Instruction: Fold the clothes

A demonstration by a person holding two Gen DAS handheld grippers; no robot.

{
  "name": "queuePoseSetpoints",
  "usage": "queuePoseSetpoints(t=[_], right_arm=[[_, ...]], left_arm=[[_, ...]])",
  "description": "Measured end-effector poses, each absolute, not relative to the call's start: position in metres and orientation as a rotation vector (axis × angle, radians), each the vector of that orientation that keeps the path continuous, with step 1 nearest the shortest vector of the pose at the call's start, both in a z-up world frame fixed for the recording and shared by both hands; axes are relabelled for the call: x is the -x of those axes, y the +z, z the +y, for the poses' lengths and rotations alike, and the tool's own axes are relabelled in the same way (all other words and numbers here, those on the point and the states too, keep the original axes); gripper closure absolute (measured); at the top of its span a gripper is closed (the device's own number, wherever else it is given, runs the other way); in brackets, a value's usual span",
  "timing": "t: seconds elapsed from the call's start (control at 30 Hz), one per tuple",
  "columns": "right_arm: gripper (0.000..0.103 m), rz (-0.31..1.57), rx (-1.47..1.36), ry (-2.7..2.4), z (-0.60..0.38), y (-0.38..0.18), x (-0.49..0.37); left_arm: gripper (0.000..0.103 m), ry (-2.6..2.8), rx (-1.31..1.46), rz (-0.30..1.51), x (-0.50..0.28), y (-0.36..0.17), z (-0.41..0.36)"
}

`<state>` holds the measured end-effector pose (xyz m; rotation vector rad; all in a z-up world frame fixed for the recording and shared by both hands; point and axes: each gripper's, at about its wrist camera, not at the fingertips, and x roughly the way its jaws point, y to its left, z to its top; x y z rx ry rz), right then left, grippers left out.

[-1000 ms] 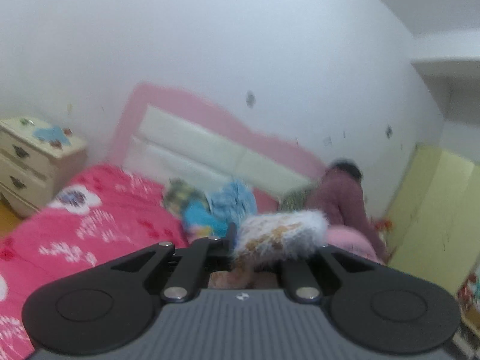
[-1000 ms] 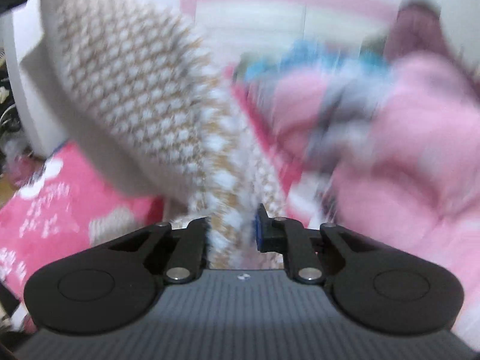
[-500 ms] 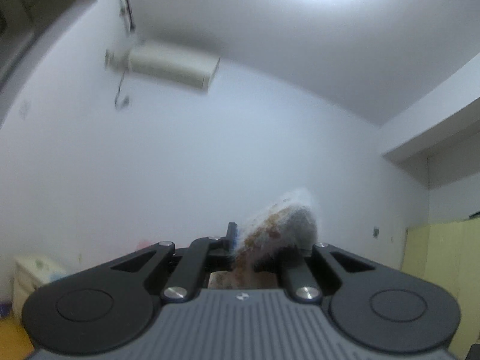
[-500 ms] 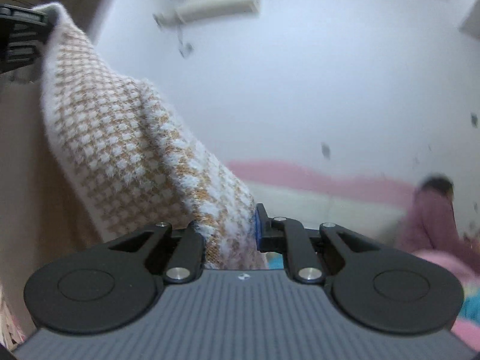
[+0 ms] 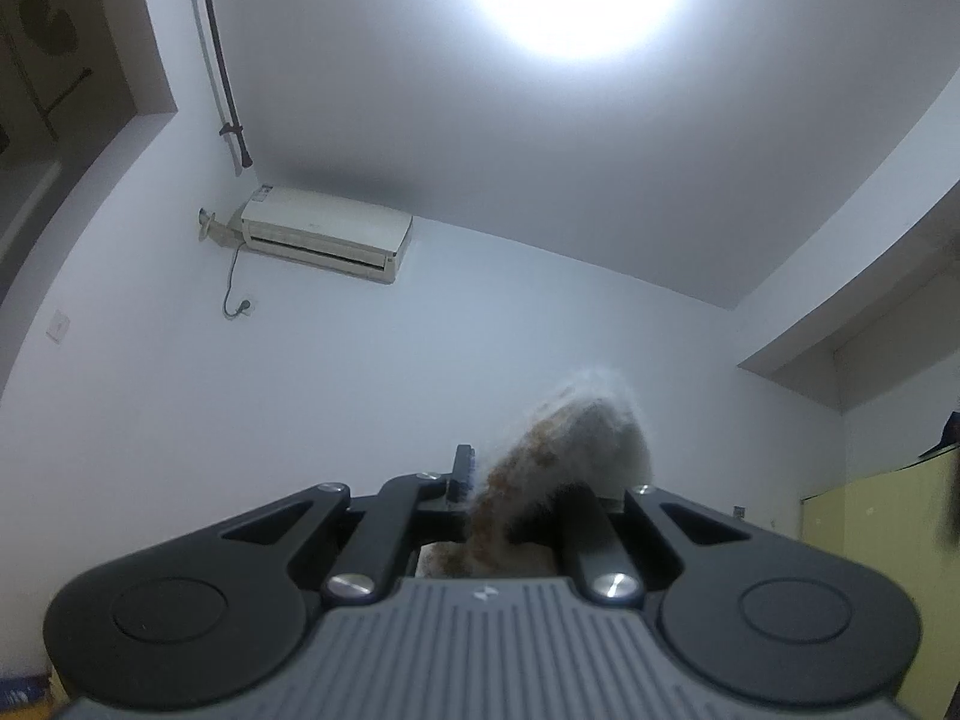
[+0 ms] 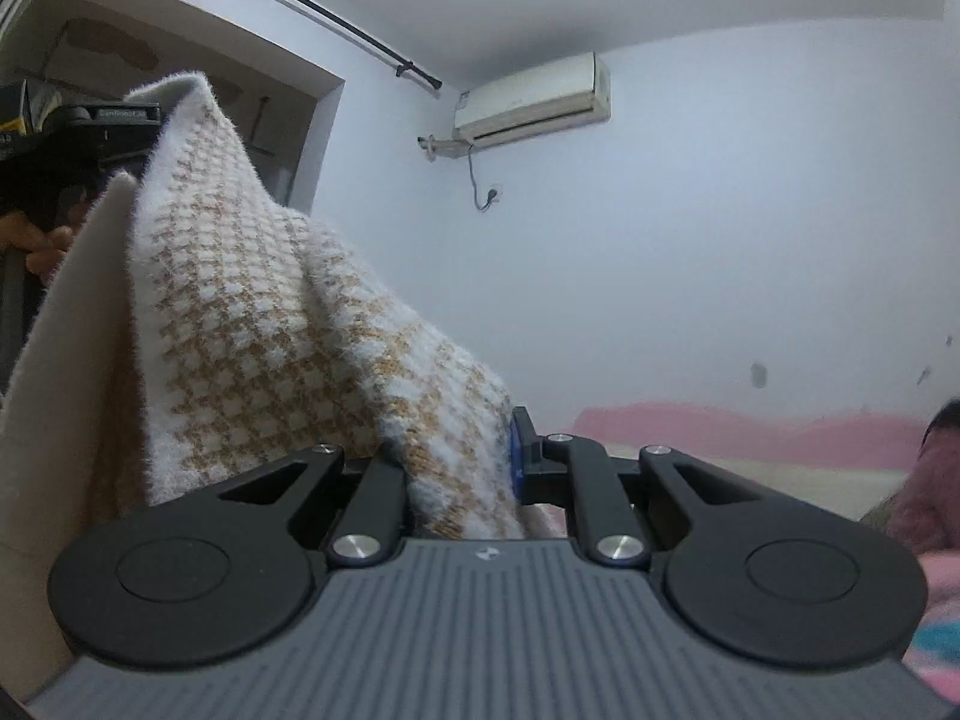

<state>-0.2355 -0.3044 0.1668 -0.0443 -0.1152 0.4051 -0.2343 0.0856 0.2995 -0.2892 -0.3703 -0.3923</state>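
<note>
A fuzzy white and tan checked knit garment (image 6: 252, 324) is lifted high in the air, stretched between both grippers. My right gripper (image 6: 468, 468) is shut on one edge of it, and the cloth rises up and left from the jaws. In the right wrist view the left gripper (image 6: 114, 126) holds the garment's far top corner, with a hand (image 6: 42, 246) behind it. In the left wrist view my left gripper (image 5: 516, 498) is shut on a fluffy bunch of the garment (image 5: 570, 450), pointing up at the ceiling.
A wall air conditioner (image 5: 327, 234) (image 6: 534, 99) hangs high on the white wall. A pink headboard (image 6: 750, 426) and a person in a dark pink top (image 6: 930, 498) lie low at the right. A yellow-green cabinet (image 5: 882, 516) stands at the right. A curtain rod (image 6: 336, 18) crosses the upper left.
Both grippers have risen from just above the pink bed and tilted upward, carrying the garment with them. The bed has dropped out of the left wrist view, which has filled with wall and ceiling.
</note>
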Motion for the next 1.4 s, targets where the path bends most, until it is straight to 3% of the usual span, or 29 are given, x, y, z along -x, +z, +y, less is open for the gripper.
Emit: queuePoseSetpoints(t=[0.33, 0.6, 0.8, 0.83, 0.9, 0.93, 0.97, 1.0, 1.13, 1.3, 1.4], right_arm=[[0.093, 0.05, -0.011, 0.359, -0.274, 0.086, 0.208], [0.093, 0.2, -0.037, 0.343, -0.268, 0.055, 0.071], [0.093, 0.382, -0.071, 0.26, -0.277, -0.005, -0.074], [0.092, 0.422, -0.094, 0.242, -0.282, -0.022, -0.099], [0.089, 0.528, -0.145, 0.189, -0.289, -0.067, -0.162], [0.087, 0.6, -0.151, 0.172, -0.294, -0.095, -0.192], [0.084, 0.684, -0.165, 0.137, -0.299, -0.128, -0.219], [0.079, 0.77, -0.161, 0.097, -0.303, -0.16, -0.244], [0.077, 0.909, -0.115, -0.055, -0.314, -0.231, -0.275], [0.062, 0.781, -0.185, -0.065, -0.329, -0.205, -0.244], [0.061, 0.713, -0.256, 0.02, -0.329, -0.176, -0.223]], left_arm=[[0.095, -0.324, 0.351, -0.15, 0.157, 0.221, 0.092], [0.095, -0.29, 0.42, 0.046, -0.017, 0.156, 0.105], [0.094, -0.293, 0.352, 0.274, -0.19, 0.091, 0.083], [0.093, -0.293, 0.334, 0.327, -0.219, 0.072, 0.076], [0.07, -0.282, 0.296, 0.474, -0.277, 0.018, 0.062], [0.048, -0.243, 0.283, 0.544, -0.299, -0.01, 0.059], [0.033, -0.2, 0.265, 0.605, -0.32, -0.035, 0.057], [0.033, -0.162, 0.255, 0.674, -0.338, -0.062, 0.057], [0.04, -0.025, 0.334, 0.911, -0.363, -0.159, 0.084], [0.038, 0.017, 0.414, 0.972, -0.308, -0.203, 0.133], [0.038, 0.036, 0.389, 1.024, -0.261, -0.204, 0.162]])
